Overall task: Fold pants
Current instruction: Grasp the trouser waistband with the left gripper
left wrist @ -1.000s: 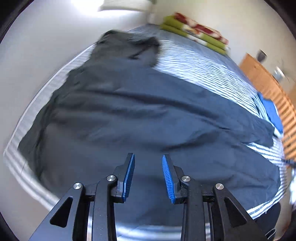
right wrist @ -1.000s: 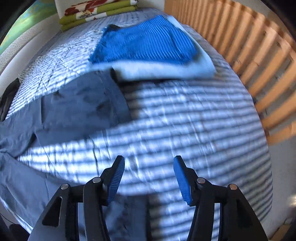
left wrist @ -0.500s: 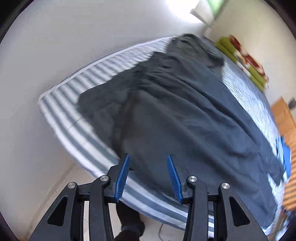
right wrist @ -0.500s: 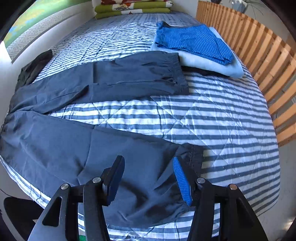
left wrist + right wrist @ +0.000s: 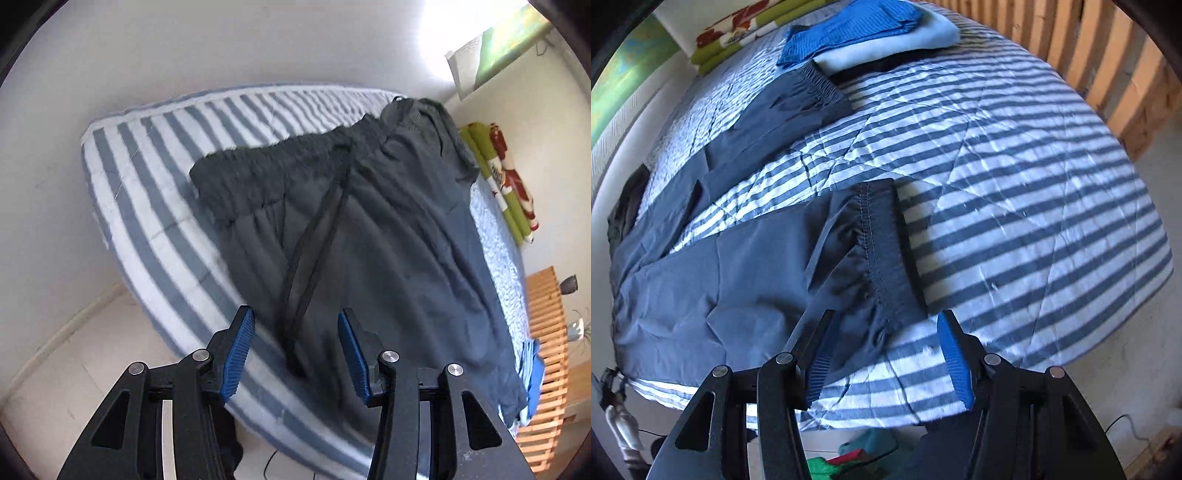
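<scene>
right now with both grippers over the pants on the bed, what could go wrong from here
1. The black drawstring trails loose right in front of the open left gripper, whose jaws have just been opening; it may pinch only the cord, not the waistband.
2. The right gripper hangs over the near leg cuff by the bed edge; it could catch the striped cover as well.
3. The far leg's cuff touches the folded blue stack; dragging may disturb it.

Dark grey pants (image 5: 388, 236), blue-white striped bedcover (image 5: 1015, 177)
</scene>
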`<state>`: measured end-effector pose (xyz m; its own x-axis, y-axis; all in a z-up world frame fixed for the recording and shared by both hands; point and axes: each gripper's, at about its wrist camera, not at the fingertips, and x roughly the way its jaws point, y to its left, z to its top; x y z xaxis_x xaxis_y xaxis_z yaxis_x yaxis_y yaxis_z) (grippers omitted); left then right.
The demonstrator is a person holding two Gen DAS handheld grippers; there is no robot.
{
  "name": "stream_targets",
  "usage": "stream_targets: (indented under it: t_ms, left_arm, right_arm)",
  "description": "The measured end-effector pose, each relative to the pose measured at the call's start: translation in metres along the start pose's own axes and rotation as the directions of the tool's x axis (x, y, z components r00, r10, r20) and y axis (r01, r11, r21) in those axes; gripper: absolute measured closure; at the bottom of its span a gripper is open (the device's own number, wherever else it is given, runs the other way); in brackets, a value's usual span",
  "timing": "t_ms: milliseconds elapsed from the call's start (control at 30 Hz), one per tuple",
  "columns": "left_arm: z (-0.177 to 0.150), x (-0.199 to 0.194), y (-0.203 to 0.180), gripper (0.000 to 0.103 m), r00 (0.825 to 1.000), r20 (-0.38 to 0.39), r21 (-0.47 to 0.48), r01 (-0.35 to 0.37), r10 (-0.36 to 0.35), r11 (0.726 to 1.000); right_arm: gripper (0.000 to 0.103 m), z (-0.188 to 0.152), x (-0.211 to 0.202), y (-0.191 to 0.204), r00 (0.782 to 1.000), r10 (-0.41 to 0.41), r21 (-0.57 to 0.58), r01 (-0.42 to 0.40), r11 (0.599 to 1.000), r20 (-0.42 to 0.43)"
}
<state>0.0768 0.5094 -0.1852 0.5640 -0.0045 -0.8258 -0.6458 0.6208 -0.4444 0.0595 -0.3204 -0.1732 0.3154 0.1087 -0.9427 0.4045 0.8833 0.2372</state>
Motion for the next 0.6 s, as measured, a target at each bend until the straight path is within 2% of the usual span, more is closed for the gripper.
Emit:
stream_targets:
  t_ms: [33, 67, 100, 167, 367, 600]
  left_arm:
    - [0.002, 0.0, -0.003, 0.059, 1.0, 0.004, 0.012, -0.003, 0.003, 1.0]
    - [0.003, 0.001, -0.005, 0.068, 1.0, 0.003, 0.028, -0.005, 0.005, 1.0]
    - [0.005, 0.002, -0.009, 0.073, 1.0, -0.002, 0.047, -0.014, 0.014, 0.999]
    - [0.007, 0.003, -0.013, 0.088, 0.999, -0.006, 0.068, -0.032, 0.033, 0.997]
    - [0.011, 0.002, -0.016, 0.092, 1.0, -0.001, 0.076, -0.013, 0.013, 0.997]
    - [0.011, 0.006, -0.018, 0.092, 1.0, -0.007, 0.084, 0.003, -0.003, 0.996]
  right_arm:
    - [0.052, -0.002, -0.002, 0.0, 1.0, 0.0, 0.001, 0.0, 1.0, 0.003]
    - [0.052, -0.004, -0.003, 0.001, 1.0, -0.004, 0.003, 0.004, 1.0, 0.01]
    - [0.052, -0.005, -0.004, 0.001, 1.0, -0.004, 0.007, 0.004, 1.0, 0.017]
    - [0.052, -0.006, -0.003, 0.002, 1.0, 0.003, 0.016, -0.004, 1.0, 0.018]
    - [0.052, -0.015, 0.015, -0.003, 0.998, 0.015, 0.077, -0.01, 0.997, -0.058]
    - [0.051, -0.021, 0.039, -0.01, 0.995, 0.055, 0.189, -0.039, 0.981, -0.082]
